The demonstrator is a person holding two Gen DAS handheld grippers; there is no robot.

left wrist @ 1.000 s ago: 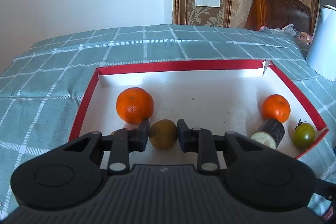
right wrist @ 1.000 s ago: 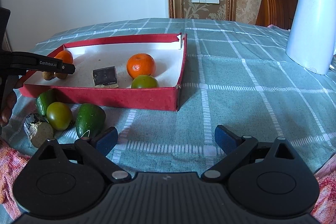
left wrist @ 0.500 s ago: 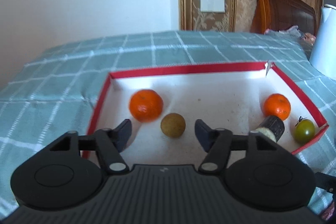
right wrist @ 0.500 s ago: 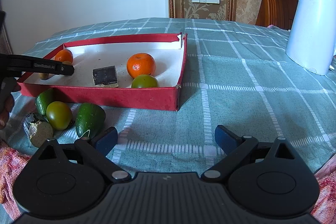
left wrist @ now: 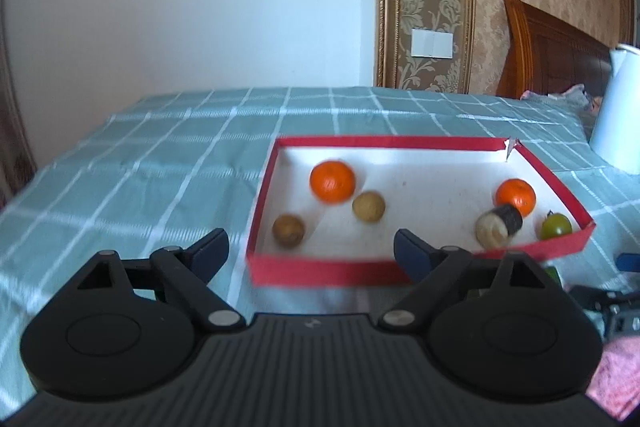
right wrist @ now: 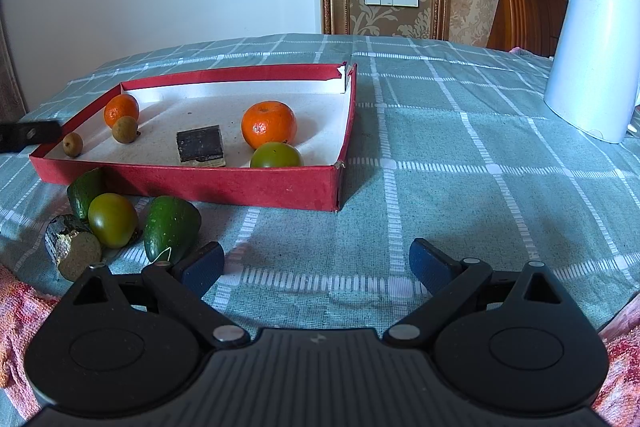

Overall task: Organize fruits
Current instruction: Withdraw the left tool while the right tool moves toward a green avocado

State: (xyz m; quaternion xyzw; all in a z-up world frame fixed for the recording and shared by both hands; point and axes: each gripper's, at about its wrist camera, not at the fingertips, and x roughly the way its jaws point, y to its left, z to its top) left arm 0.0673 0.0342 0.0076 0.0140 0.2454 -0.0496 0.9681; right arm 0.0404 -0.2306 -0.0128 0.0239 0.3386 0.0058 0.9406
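- Inside the red box point(right wrist: 240, 187): two oranges point(right wrist: 269, 123), two longans point(right wrist: 125, 129), one green tomato point(right wrist: 276, 155), one dark block point(right wrist: 200, 146).
- Outside the red box: two avocados point(right wrist: 171, 227), one green tomato, one dark block.

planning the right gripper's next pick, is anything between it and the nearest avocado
Nothing visible. The right gripper is open and the avocado lies on the cloth just ahead of its left fingertip, outside the red box. A green tomato sits beside it, not in the path.

Both wrist views look across the red tray point(left wrist: 328, 273) point(right wrist: 240, 187); the left seems nearer, blurred.
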